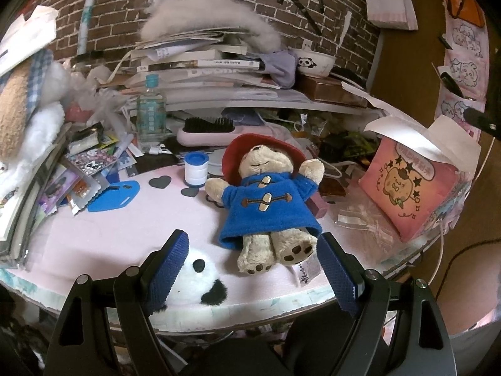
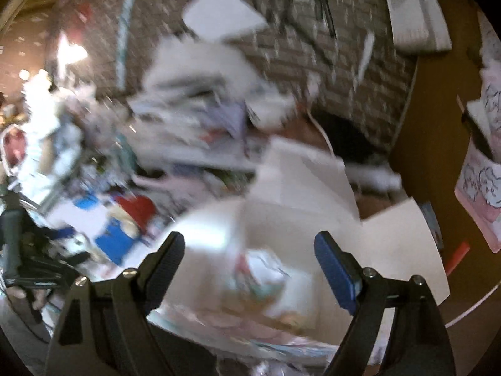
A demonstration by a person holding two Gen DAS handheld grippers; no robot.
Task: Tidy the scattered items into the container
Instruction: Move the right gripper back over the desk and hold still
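Observation:
A plush bear (image 1: 266, 200) in a blue coat and red hat lies on its back on the pink table (image 1: 119, 238). A white and black panda plush (image 1: 197, 279) lies at the front edge, partly under my left finger. My left gripper (image 1: 252, 247) is open, its fingertips on either side of the bear's feet, not touching. A pink box with open white flaps (image 1: 416, 185) stands at the right. The right wrist view is blurred: my right gripper (image 2: 249, 244) is open and empty over the white box (image 2: 313, 219), with something pale inside.
Stacked books (image 1: 200, 75), a clear bottle (image 1: 151, 116), a pink hairbrush (image 1: 206, 131), a blue-capped white roll (image 1: 196, 169), a blue tag (image 1: 114, 195) and card packets (image 1: 78, 172) crowd the back and left. A brick wall (image 1: 125, 9) stands behind. A cable (image 1: 441, 250) hangs at the right edge.

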